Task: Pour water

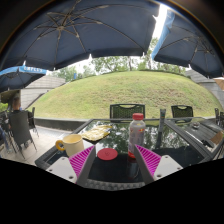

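Note:
A clear plastic bottle (pixel 136 134) stands upright on the dark glass table (pixel 185 140), just ahead of the right finger. A flat red round thing (pixel 107 154), like a lid or coaster, lies on the table between the fingertips, nearer the left one. A yellowish cup (pixel 72 145) stands just beyond the left finger. My gripper (pixel 114 162) is open and low over the table, its magenta pads (pixel 82 160) wide apart, and it holds nothing.
A plate with something pale (pixel 95 132) sits further back on the table. Dark chairs (pixel 126 110) stand at the far side and at the left (pixel 18 128). Large umbrellas (pixel 95 30) hang overhead, with a grassy mound (pixel 120 90) beyond.

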A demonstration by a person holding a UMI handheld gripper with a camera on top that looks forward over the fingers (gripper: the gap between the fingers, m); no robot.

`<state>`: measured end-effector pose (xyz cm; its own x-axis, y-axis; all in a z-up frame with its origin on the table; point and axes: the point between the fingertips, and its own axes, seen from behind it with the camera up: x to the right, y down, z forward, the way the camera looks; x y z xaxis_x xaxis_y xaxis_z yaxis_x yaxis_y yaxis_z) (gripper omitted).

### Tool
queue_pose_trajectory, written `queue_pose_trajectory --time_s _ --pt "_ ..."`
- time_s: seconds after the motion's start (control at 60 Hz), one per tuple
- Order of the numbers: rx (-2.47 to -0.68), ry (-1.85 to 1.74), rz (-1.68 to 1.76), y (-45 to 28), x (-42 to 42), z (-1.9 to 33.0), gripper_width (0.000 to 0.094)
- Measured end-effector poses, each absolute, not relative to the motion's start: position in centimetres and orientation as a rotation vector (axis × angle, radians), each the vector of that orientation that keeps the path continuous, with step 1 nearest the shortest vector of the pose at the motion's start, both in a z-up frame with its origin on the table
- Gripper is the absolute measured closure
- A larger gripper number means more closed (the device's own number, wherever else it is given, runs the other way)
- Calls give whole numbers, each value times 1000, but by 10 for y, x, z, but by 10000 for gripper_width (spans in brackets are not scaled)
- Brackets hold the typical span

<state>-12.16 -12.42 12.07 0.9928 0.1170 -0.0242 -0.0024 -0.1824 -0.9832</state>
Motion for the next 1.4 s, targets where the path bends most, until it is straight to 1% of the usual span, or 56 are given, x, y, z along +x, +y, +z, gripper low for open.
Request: queue_pose_trajectory --time_s 0.2,0.3,0.35,0.383,0.417,0.45,0.483,0.567,0.683,0.717,0.833,0.883,0.933,1.067,1.083,1.1,1.2,1.3,1.4 --pt "-1738 12 25 -26 -65 109 138" --pt "-1713 35 -3 14 -50 112 140" --pt "-1694 8 -9 31 -52 114 159" --pt "-1680 -20 -26 41 -53 115 179" --pt "-1682 -50 -43 49 -55 112 225" --pt "-1693 -67 -57 56 -54 107 298" --pt "-1686 -76 -91 59 -46 111 393" --pt "-1645 -52 -64 63 -46 116 441" --pt "-1627 -33 -9 67 -42 109 600" --pt "-1624 -31 -10 63 -44 114 610" --pt "-1616 -109 -38 64 -55 115 617" --pt "-1590 -175 -93 60 -63 126 617" --pt "-1543 -258 -183 63 -72 143 617" --pt "-1365 -634 -536 54 -138 186 615" --pt "-1335 -683 -576 55 -146 199 618" --pt "-1305 -746 -630 55 -154 193 616" --pt "-1086 -1074 -918 51 -211 198 616" --pt "-832 -1354 -1213 50 -258 180 618" --pt "-639 -1558 -1450 57 -262 159 615"
